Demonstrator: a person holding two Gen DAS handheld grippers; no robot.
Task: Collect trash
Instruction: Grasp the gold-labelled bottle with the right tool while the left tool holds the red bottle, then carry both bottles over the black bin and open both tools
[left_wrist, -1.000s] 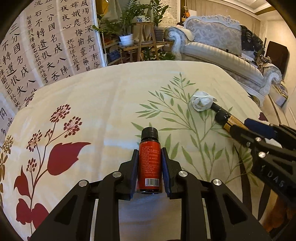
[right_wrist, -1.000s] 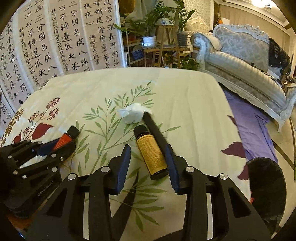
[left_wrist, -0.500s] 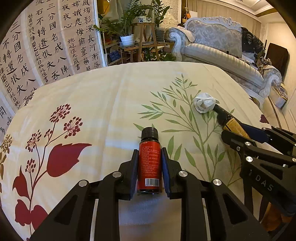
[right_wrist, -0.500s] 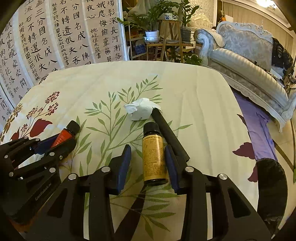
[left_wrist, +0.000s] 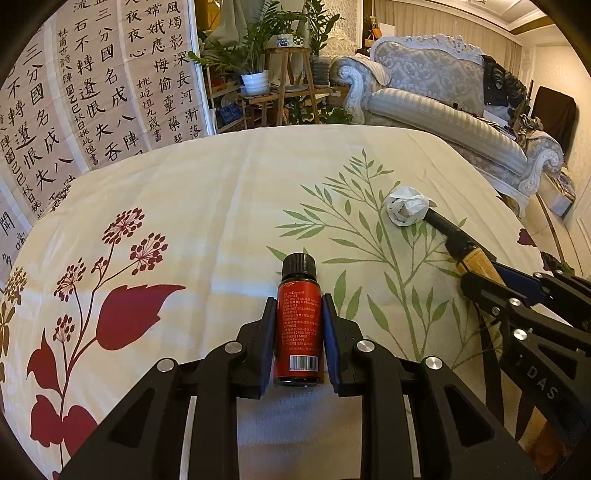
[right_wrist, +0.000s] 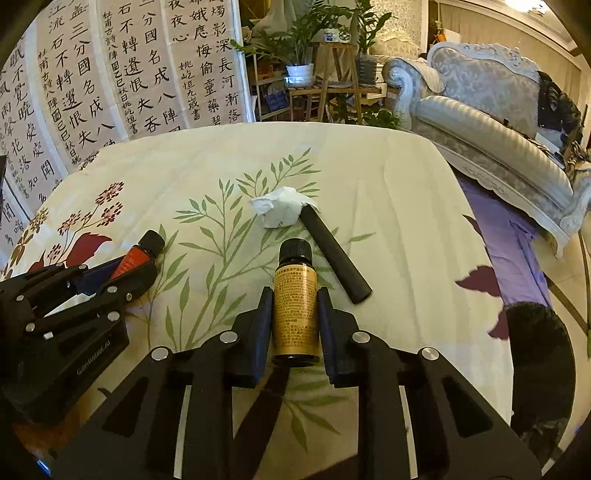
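Right gripper (right_wrist: 291, 325) has just been closing and now pinches the gold-label bottle (right_wrist: 294, 310), cap at 12 o'clock. Left gripper (left_wrist: 298, 341) clamps the red-label bottle (left_wrist: 298, 325). Crumpled tissue (right_wrist: 281, 211) sits around 12, nearer the right hand, I'd say.

The right gripper (right_wrist: 293, 325) has just been closing: its jaws, spread wide of the gold-labelled bottle (right_wrist: 294, 306) a second ago, now press on both sides of it. The bottle, previously lying slanted between the fingers, now lies straight along them, cap pointing away. It has separated from the black tube (right_wrist: 334, 254), which it earlier lay against
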